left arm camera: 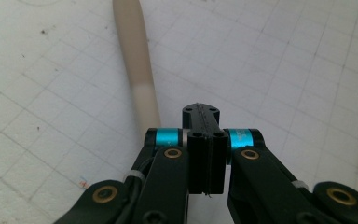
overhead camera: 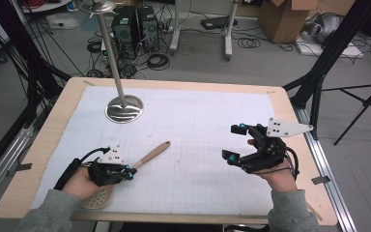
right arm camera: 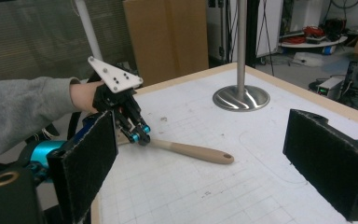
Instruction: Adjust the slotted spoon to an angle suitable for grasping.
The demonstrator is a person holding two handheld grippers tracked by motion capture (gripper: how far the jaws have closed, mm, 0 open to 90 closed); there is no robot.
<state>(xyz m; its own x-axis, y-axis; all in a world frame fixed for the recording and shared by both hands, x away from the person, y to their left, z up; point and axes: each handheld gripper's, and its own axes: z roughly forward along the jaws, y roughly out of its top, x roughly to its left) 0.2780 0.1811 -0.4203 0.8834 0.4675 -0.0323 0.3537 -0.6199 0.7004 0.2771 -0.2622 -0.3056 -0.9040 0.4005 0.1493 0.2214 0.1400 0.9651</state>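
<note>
Wooden spatula on table, handle beside closed left tongs

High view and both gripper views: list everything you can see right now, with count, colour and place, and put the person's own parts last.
Wooden spatula: 1, pale wood, handle slanting up to the right on the mat's near left, slotted head under the left gripper.
Metal stand: 1, silver, round base on the mat's far left, pole rising from it.
Grid mat: 1, white, covering most of the table.
Table: 1, light wood rim around the mat.
Cardboard boxes: brown, on the floor beyond the table; count unclear.
Computer towers: 2, black, on the floor behind the stand.
Left gripper: 1, black with blue trim, jaws shut, beside the spatula handle.
Right gripper: 1, black, jaws wide open, above the mat's right side.
Sleeves: 2, grey, near edge.
</note>
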